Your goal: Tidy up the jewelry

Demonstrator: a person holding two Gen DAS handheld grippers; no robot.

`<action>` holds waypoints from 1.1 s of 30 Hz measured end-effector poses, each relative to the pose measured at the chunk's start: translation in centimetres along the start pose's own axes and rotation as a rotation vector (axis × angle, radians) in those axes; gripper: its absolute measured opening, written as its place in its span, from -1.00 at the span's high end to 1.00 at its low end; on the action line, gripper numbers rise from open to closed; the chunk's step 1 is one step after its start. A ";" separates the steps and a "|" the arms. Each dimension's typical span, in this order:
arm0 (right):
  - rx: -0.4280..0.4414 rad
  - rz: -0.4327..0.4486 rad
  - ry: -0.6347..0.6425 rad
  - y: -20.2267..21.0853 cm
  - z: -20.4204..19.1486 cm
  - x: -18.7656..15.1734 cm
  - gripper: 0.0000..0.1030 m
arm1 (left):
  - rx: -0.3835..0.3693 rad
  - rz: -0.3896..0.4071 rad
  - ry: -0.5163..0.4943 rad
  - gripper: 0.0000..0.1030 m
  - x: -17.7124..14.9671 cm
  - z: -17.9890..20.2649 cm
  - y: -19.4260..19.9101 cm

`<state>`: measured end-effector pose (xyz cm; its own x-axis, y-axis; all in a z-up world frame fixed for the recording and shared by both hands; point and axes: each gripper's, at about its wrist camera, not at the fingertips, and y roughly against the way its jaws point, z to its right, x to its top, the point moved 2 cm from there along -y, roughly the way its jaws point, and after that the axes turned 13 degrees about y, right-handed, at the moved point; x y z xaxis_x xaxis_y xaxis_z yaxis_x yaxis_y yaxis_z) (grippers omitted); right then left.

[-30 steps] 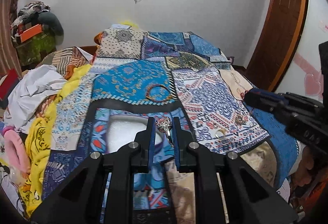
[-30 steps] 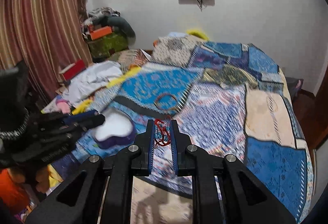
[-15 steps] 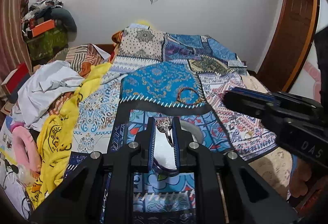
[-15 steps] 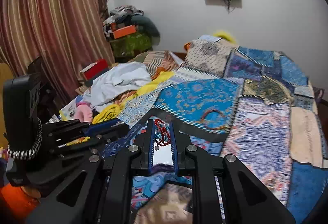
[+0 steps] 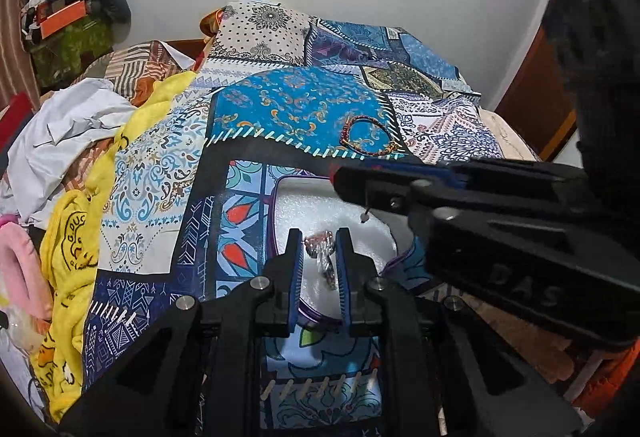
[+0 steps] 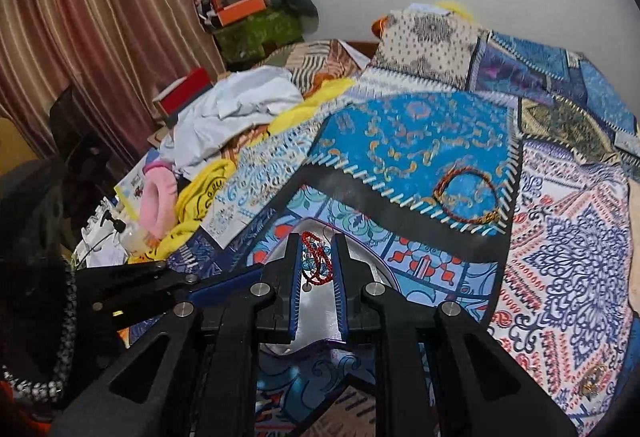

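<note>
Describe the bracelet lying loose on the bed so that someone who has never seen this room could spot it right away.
Start at the patchwork bedspread and find its bright blue panel with gold scrolls. At that panel's near right corner, just above the black band with pale stitches, lies the thin red-and-orange braided cord bracelet. It lies flat as an open ring with nothing holding it, unlike the red bead string pinched in the right tongs.

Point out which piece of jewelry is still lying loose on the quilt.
The braided bracelet on the bright blue patch; the silver piece and red beaded strand sit between gripper fingers.

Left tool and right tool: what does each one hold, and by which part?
Left tool: silver ring, by its band. Right tool: red bead string, pinched at its bunched middle.
</note>
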<state>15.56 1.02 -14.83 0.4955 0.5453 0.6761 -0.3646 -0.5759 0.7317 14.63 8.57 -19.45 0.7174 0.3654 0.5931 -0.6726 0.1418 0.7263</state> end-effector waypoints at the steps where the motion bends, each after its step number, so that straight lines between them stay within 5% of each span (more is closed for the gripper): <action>1: 0.001 -0.010 -0.005 -0.3 0.1 -0.1 0.75 | 0.000 0.002 0.003 0.71 0.1 -0.1 0.0; 13: 0.023 -0.041 -0.052 -0.2 0.9 -0.5 0.69 | 0.030 0.016 0.004 0.71 0.2 -0.2 0.9; 17: -0.016 -0.029 -0.041 1.2 0.9 -0.6 0.53 | 0.058 0.040 -0.007 0.67 0.5 0.0 1.9; 21: -0.078 0.007 -0.021 3.6 1.1 -1.0 0.19 | 0.078 0.067 -0.002 0.36 0.8 0.3 3.0; 33: -0.235 0.087 -0.044 11.4 4.3 -3.9 0.16 | 0.047 0.098 -0.028 0.21 1.2 4.4 4.8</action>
<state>12.84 -10.26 -9.50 0.4860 0.4702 0.7367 -0.5781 -0.4592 0.6745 13.05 5.64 -13.68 0.6537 0.3497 0.6711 -0.7312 0.0634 0.6792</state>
